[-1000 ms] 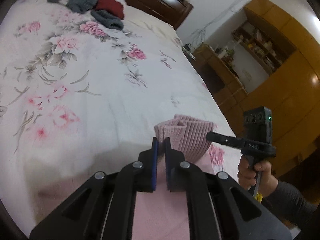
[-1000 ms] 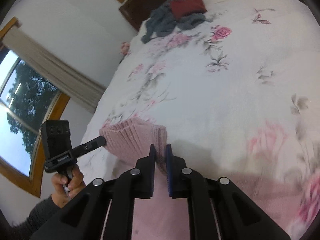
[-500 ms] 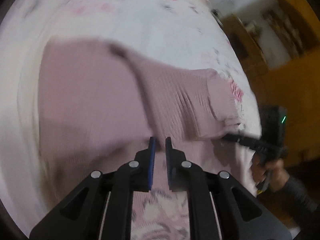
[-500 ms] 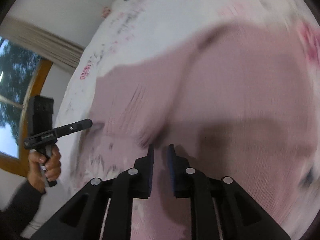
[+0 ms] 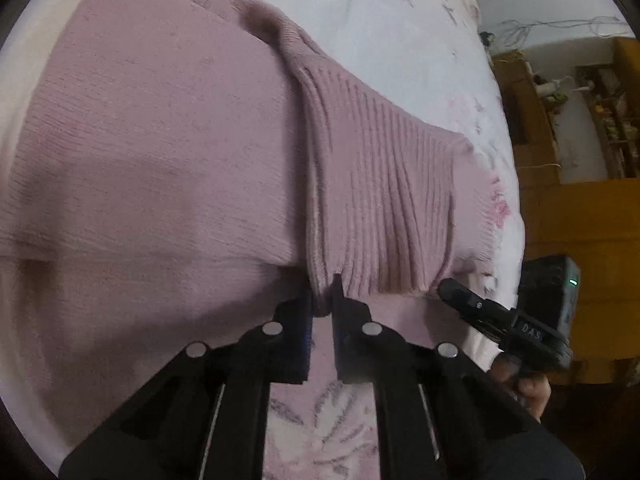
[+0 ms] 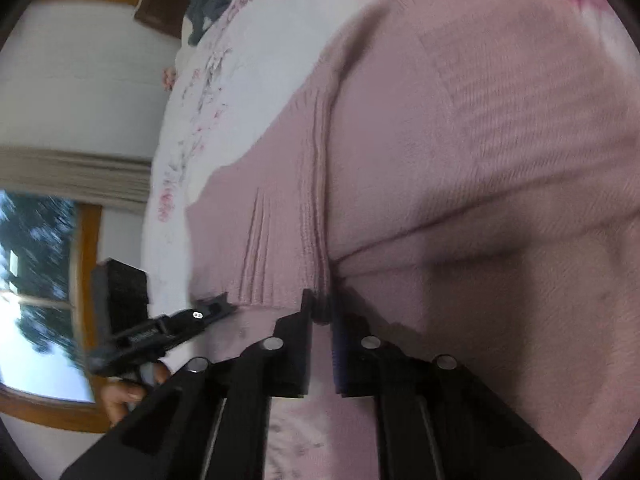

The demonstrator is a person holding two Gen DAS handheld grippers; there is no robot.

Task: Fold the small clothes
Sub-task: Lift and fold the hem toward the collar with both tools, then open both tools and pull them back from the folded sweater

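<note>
A pink knitted sweater point(image 5: 168, 152) lies spread on the floral bed sheet point(image 5: 384, 28). Its ribbed hem band point(image 5: 384, 208) runs between my two grippers. My left gripper point(image 5: 322, 300) is shut on one corner of that hem. In the left wrist view my right gripper point(image 5: 448, 292) pinches the other hem corner at the right, a hand below it. The right wrist view shows the same sweater point(image 6: 480, 140), with my right gripper point(image 6: 322, 308) shut on the ribbed hem point(image 6: 280, 240) and my left gripper point(image 6: 216, 304) at the hem's left corner.
A heap of grey and red clothes point(image 6: 216, 4) lies near the dark headboard point(image 6: 160, 8). Wooden cabinets and shelves point(image 5: 580, 160) stand past the bed's right edge. A window with a curtain point(image 6: 40, 240) lies to the left in the right wrist view.
Both grippers have swung the held hem down and forward, so the sweater now lies spread flat across the bed and fills both views instead of hanging bunched at the fingers.
</note>
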